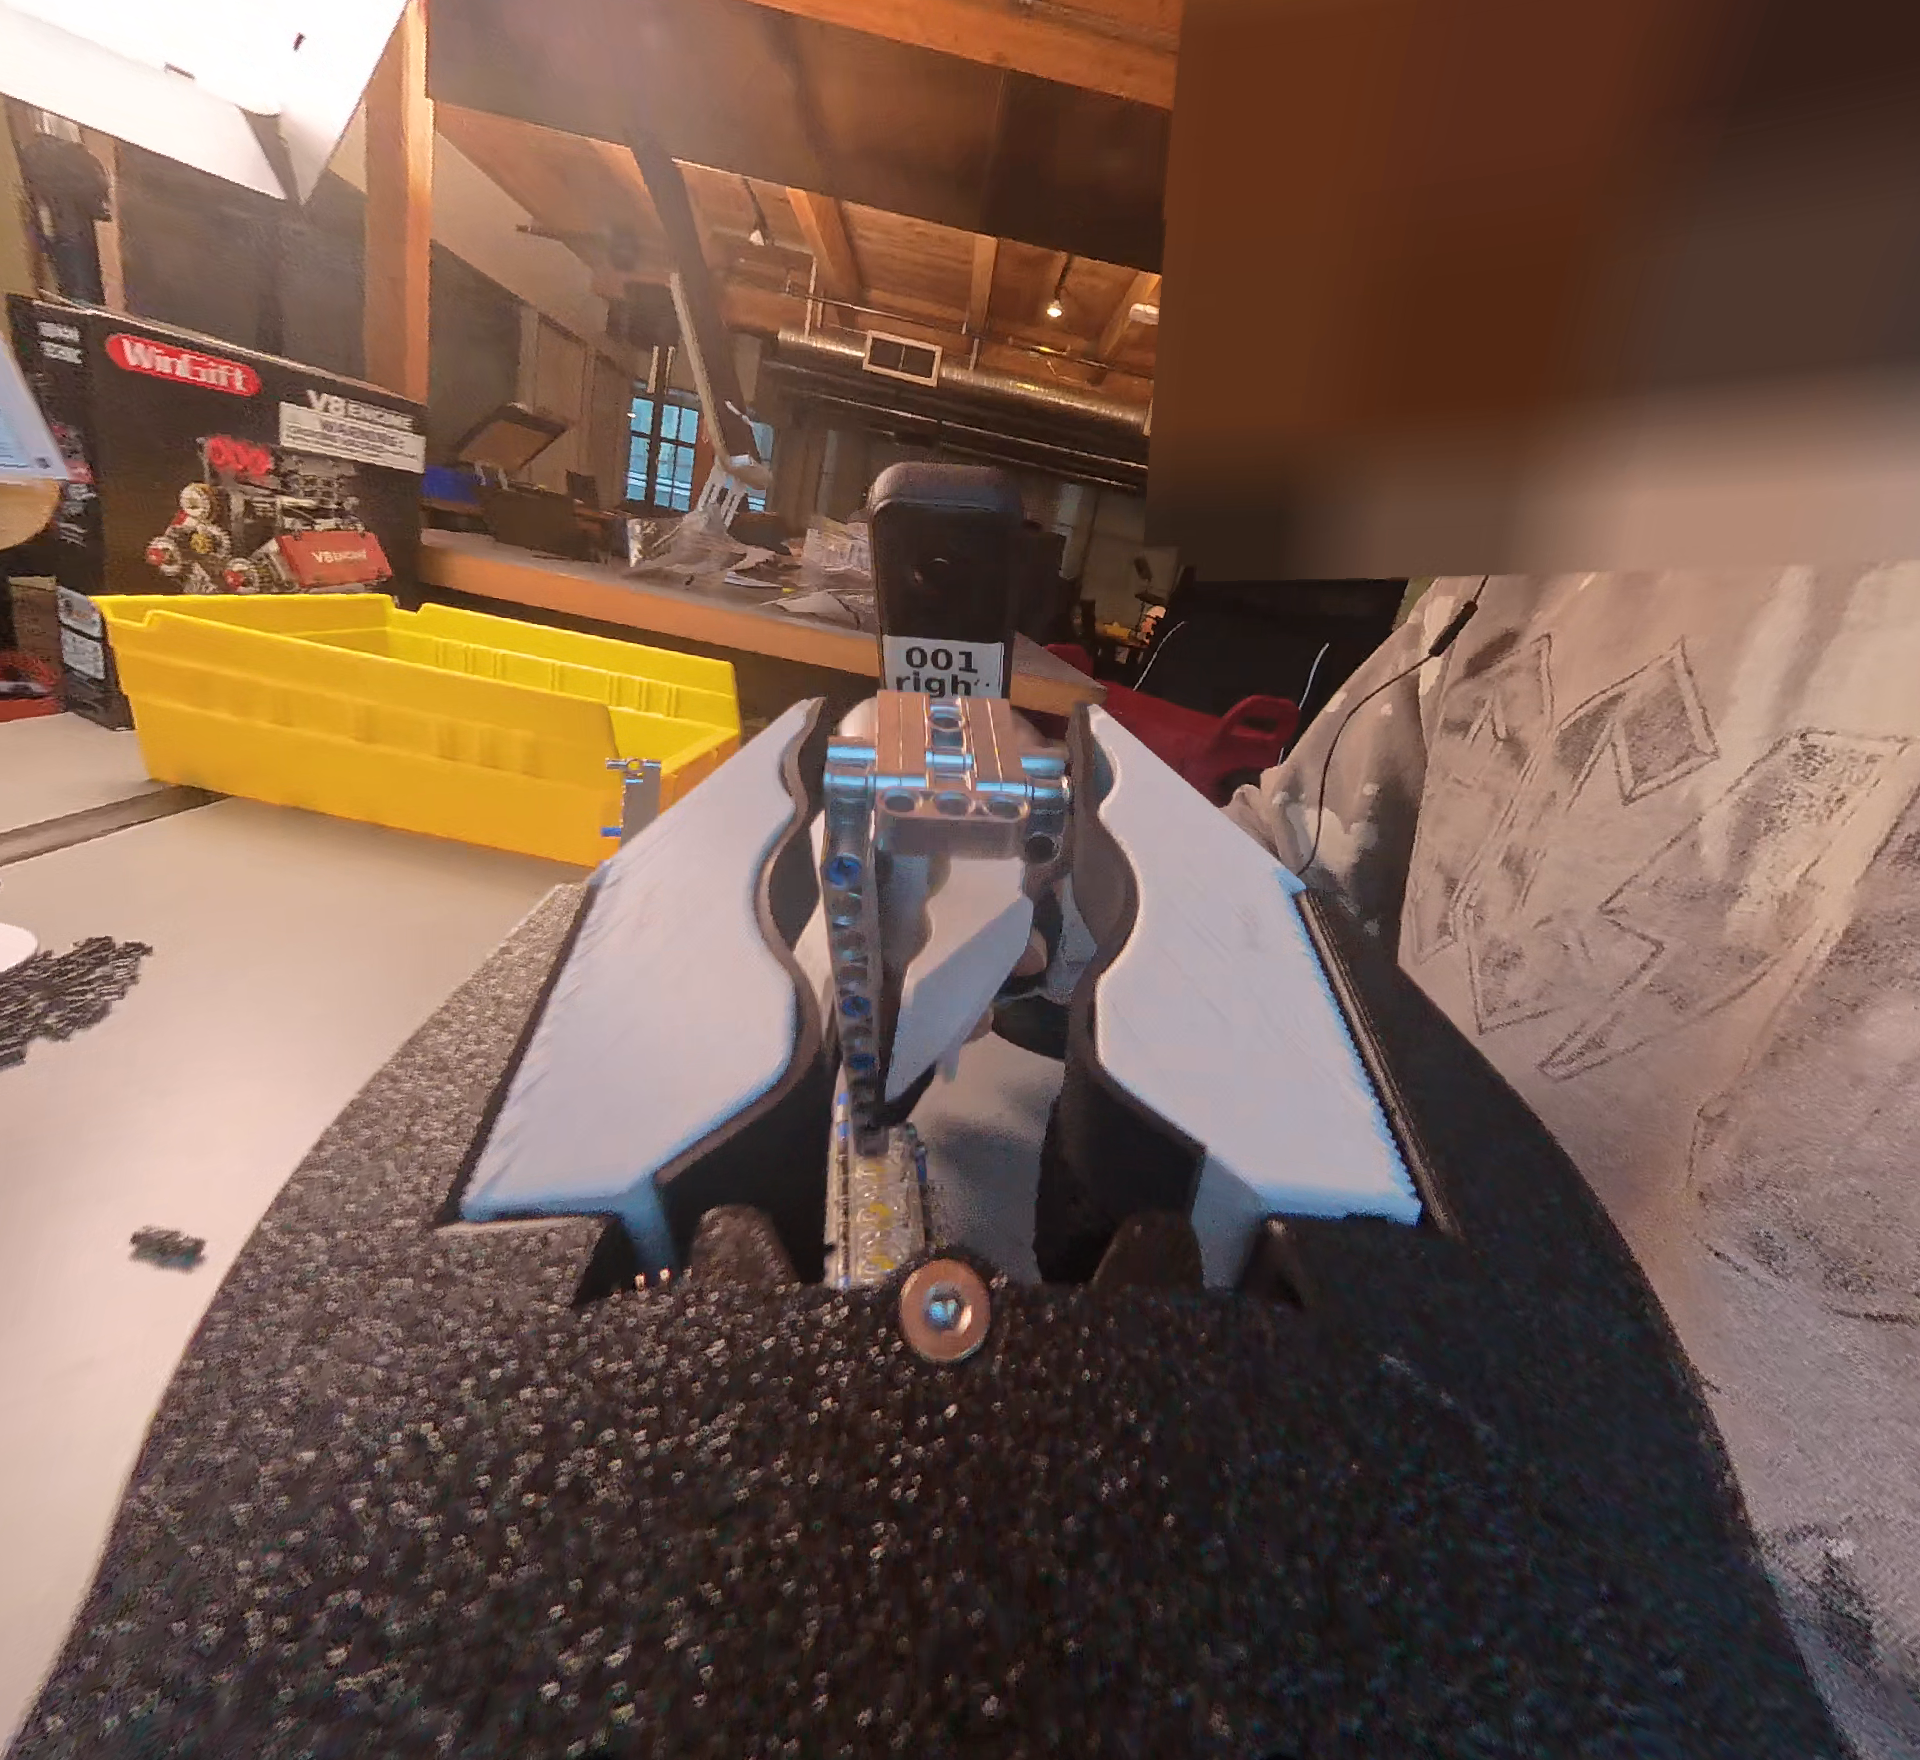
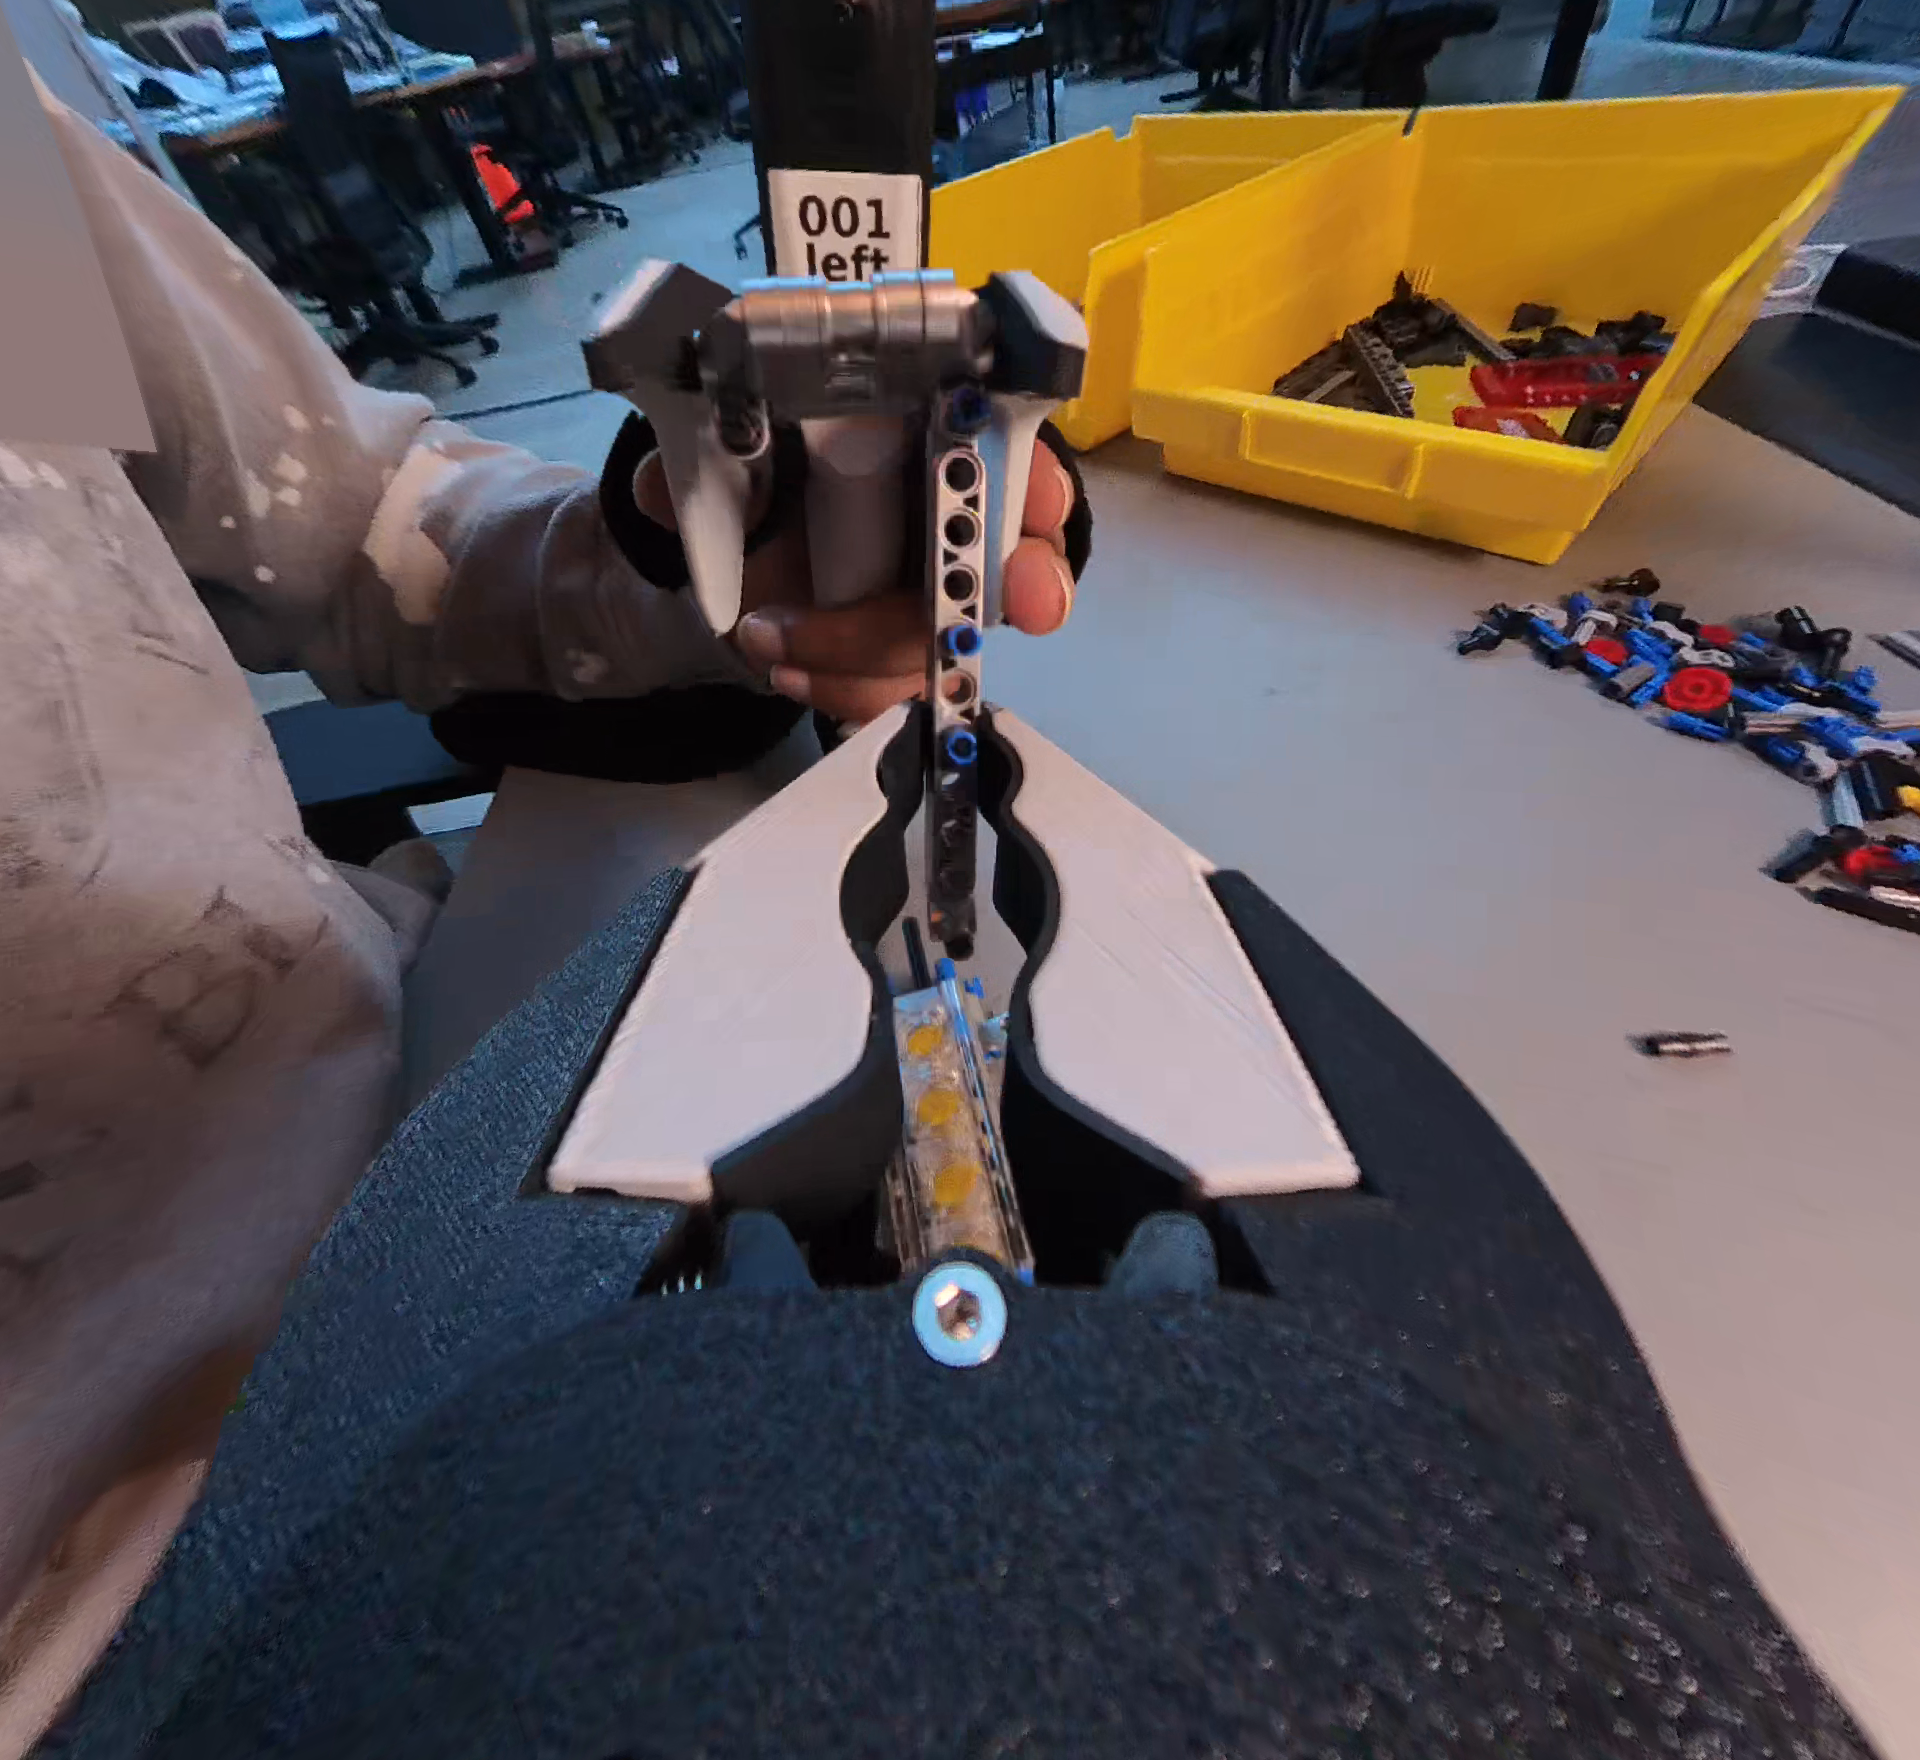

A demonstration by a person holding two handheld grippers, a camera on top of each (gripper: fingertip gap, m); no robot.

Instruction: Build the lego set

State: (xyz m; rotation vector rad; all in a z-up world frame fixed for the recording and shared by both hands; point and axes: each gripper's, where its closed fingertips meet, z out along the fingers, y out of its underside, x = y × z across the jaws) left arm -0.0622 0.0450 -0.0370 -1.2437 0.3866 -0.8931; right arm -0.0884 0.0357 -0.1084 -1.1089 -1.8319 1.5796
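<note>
A grey building-toy assembly is held between both grippers above the table. My left gripper [image 1: 951, 723] is shut on its grey block [image 1: 951, 801], which spans the gap between the fingertips. A long grey holed beam with blue pins [image 1: 852, 962] hangs from the block's left side. My right gripper [image 2: 951, 723] is shut on that beam [image 2: 958, 557] near its lower end. In the right wrist view the left gripper [image 2: 847, 328] faces me, clamped on the block [image 2: 852, 360], with a hand [image 2: 1029, 567] around its handle. In the left wrist view a white finger [image 1: 966, 972] of the right gripper shows beside the beam.
Yellow bins [image 2: 1351, 463] at the right hold dark and red parts [image 2: 1507, 370]; one bin also shows in the left wrist view [image 1: 364, 744]. Loose blue, black and red parts [image 2: 1714, 671] and one black pin [image 2: 1678, 1045] lie on the grey table [image 2: 1351, 827]. A kit box [image 1: 239, 484] stands behind. A grey sleeve [image 2: 260, 567] is close by. From either gripper's tips it is about 20 cm to the black pin [image 2: 1678, 1045].
</note>
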